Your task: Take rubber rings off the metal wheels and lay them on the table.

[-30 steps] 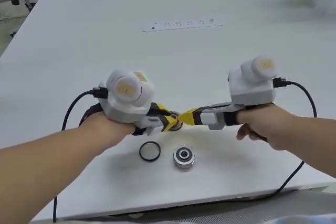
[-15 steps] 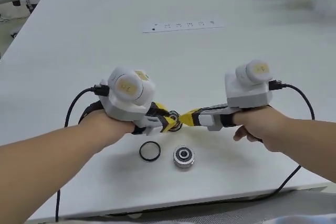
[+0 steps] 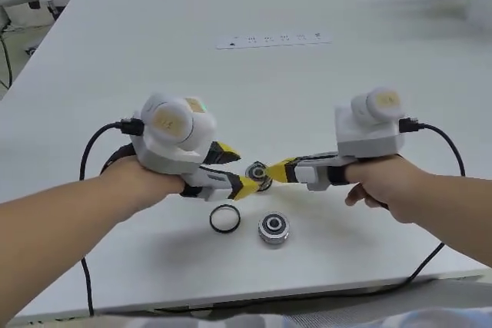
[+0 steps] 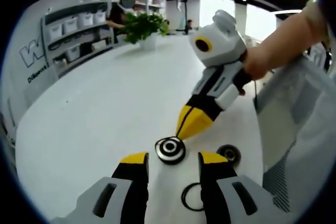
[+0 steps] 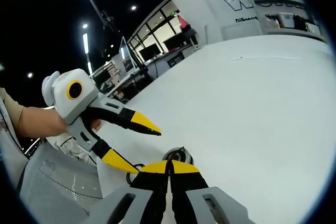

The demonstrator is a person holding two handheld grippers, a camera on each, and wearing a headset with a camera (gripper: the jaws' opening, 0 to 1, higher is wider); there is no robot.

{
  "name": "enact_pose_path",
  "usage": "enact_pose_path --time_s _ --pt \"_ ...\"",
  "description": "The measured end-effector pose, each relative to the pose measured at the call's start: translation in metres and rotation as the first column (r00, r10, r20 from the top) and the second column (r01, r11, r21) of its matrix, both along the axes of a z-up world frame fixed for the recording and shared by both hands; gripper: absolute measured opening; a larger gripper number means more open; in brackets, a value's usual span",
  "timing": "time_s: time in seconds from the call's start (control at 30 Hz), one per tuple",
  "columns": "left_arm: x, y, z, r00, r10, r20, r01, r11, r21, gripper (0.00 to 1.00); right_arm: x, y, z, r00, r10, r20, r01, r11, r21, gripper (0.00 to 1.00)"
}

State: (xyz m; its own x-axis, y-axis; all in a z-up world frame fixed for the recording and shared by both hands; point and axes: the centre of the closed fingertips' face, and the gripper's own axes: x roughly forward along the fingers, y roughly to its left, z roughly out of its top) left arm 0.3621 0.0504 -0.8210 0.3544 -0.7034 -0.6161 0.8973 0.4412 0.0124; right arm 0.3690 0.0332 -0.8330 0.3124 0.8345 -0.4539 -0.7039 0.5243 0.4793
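head view: two metal wheels (image 3: 274,227); one rubber ring (image 3: 224,219) on table (image 3: 154,36)

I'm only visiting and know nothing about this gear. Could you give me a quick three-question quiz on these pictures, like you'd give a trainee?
1. True or false: the left gripper has its jaws shut.
2. What lies on the table right beside the loose rubber ring? A) a metal wheel B) a screwdriver C) a cup
3. How many metal wheels are in sight?

Key
1. False: its jaws stand open.
2. A.
3. Two: the one on the table, and a second wheel that appears to be pinched at the tips of the right gripper.
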Motion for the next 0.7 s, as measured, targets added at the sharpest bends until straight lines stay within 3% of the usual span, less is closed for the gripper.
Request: enact_pose_path --time_s 0.17,0.27,0.7 --pt "-0.005 0.008 0.007 1.0 0.005 0.018 -0.004 1.0 -0.015 0.46 -0.001 0.002 0.002 1.0 0.003 0.004 -0.003 1.0 0.002 0.0" --pt "-0.01 0.011 0.01 1.0 0.005 0.007 -0.005 1.0 -0.028 0.48 -0.002 0.003 0.003 1.0 0.004 0.005 -0.004 1.0 0.003 0.0" --pt "-0.023 0.025 0.022 1.0 0.02 0.016 -0.019 0.998 -0.058 0.56 -0.007 0.009 0.013 1.0 0.015 0.015 -0.015 1.0 0.023 0.0"
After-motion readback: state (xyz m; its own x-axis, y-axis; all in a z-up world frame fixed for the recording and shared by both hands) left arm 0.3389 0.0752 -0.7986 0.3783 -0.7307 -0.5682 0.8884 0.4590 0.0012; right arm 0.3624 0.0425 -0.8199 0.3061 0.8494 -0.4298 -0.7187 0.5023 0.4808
